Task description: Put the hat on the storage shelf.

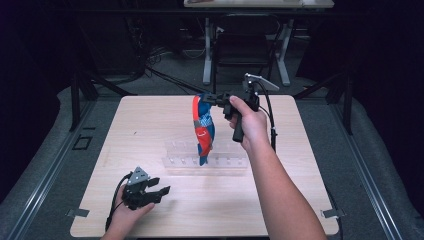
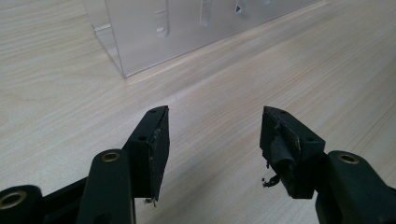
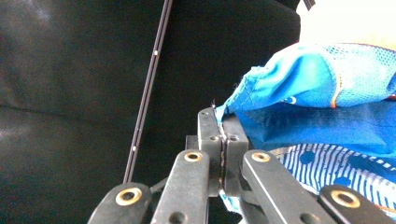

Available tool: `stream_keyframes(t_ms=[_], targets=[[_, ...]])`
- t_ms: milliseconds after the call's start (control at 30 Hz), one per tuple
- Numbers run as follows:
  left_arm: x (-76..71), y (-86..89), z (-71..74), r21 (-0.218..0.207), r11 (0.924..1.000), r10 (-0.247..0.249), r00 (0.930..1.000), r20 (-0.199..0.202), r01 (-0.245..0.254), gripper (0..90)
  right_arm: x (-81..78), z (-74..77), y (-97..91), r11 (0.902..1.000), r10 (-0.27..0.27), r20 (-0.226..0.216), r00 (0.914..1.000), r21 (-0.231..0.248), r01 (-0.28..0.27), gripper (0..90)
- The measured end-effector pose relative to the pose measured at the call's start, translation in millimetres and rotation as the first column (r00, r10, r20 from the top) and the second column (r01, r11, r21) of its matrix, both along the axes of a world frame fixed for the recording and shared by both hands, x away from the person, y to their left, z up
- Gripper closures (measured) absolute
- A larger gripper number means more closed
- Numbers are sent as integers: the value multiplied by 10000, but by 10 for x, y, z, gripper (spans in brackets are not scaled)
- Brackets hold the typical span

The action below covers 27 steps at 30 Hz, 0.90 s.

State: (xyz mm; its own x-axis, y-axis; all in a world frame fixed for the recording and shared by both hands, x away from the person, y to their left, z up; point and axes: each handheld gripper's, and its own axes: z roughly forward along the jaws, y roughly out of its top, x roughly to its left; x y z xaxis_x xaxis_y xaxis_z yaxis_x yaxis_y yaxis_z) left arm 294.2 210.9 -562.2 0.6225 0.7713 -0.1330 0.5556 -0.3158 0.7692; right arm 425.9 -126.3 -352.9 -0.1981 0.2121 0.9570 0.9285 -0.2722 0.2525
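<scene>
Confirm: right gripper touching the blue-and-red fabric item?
Touching. Right gripper view shows the right gripper with jaws clamped shut on an edge of the blue-and-red fabric item.

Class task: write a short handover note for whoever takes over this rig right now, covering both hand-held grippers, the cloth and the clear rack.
Right hand-held gripper: shut on the top edge of the blue-and-red cloth, which hangs down into the clear rack at mid-table.
Left hand-held gripper: open, empty, low over the table near the front left.
Done: cloth lifted by its edge.
Left: probably seating it in the rack or lifting it clear; I can't tell which.
</scene>
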Motion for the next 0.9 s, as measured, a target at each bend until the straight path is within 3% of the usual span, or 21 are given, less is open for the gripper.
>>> stream_keyframes(t_ms=[667,900], targets=[[3,3,-2,5,10000,50,10000,-16,-50,429,-3,-309,-96,9968,-207,-435,9988,-784,172,900],[4,5,0,25,10000,28,10000,20,-28,429,-11,-352,-135,9951,-293,-477,9984,-955,247,900]])
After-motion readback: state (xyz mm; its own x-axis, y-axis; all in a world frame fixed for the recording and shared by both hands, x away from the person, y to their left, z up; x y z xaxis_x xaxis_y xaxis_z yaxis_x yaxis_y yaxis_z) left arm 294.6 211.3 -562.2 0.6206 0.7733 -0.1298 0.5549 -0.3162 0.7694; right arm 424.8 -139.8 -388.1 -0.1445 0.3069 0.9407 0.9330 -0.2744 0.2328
